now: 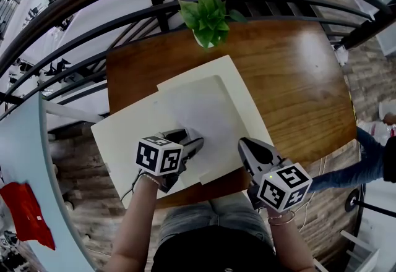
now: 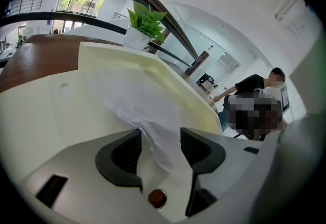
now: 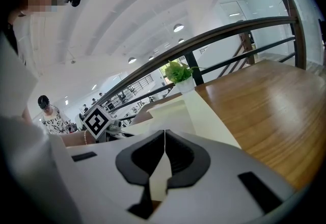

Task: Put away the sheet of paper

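The sheet of paper [image 1: 207,113] lies on the open cream folder [image 1: 124,135] on the wooden table [image 1: 297,79], below the potted plant [image 1: 207,17]. The left gripper [image 2: 159,139] has its 2 jaws spread wide, and the paper's crumpled near corner [image 2: 153,141] hangs loose in the gap, with neither pad pressing on it. The right gripper [image 3: 164,139] sits at the folder's near right edge with its jaws brought together, seemingly pinching that thin cream edge [image 3: 204,111], though the sliver between the pads is too fine to be sure.
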`<action>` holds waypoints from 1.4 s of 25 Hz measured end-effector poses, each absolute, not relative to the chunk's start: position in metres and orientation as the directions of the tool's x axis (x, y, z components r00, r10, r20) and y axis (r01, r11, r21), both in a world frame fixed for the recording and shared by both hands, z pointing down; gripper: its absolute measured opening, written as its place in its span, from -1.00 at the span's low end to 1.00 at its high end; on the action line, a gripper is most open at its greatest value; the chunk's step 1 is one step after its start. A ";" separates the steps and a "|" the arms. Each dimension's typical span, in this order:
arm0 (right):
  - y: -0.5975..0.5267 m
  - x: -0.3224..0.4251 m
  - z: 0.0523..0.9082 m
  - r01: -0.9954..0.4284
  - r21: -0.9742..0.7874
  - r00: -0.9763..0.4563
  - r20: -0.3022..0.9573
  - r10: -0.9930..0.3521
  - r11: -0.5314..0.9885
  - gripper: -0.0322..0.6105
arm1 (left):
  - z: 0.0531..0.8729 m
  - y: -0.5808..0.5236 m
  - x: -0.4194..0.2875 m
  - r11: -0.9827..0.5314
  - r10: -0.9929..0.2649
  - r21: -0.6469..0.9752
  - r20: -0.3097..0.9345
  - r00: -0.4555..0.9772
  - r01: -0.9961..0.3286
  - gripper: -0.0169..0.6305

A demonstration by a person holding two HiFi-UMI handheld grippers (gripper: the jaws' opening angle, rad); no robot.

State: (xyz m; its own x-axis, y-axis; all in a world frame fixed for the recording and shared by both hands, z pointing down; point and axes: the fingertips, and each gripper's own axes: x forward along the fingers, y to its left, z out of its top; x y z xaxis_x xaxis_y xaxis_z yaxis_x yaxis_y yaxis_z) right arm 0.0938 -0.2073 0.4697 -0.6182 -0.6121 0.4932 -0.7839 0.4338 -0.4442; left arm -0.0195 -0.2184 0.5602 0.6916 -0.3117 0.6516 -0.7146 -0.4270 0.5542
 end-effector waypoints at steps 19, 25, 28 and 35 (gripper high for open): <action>-0.197 0.088 0.454 -0.779 -0.435 -0.624 0.456 -0.635 0.453 -0.81 | 0.546 -0.216 -0.046 -0.418 -0.411 0.421 0.703 0.581 -0.805 -0.19; -0.189 0.083 0.443 -0.764 -0.437 -0.640 0.419 -0.644 0.474 -0.81 | 0.519 -0.213 -0.047 -0.432 -0.489 0.406 0.645 0.587 -0.805 -0.38; -0.187 0.080 0.435 -0.761 -0.436 -0.642 0.395 -0.657 0.481 -0.81 | 0.503 -0.212 -0.050 -0.435 -0.542 0.392 0.605 0.583 -0.811 -0.57; -0.180 0.070 0.417 -0.755 -0.427 -0.645 0.344 -0.682 0.498 -0.81 | 0.471 -0.191 -0.036 -0.526 -0.558 0.383 0.518 0.648 -0.759 -0.77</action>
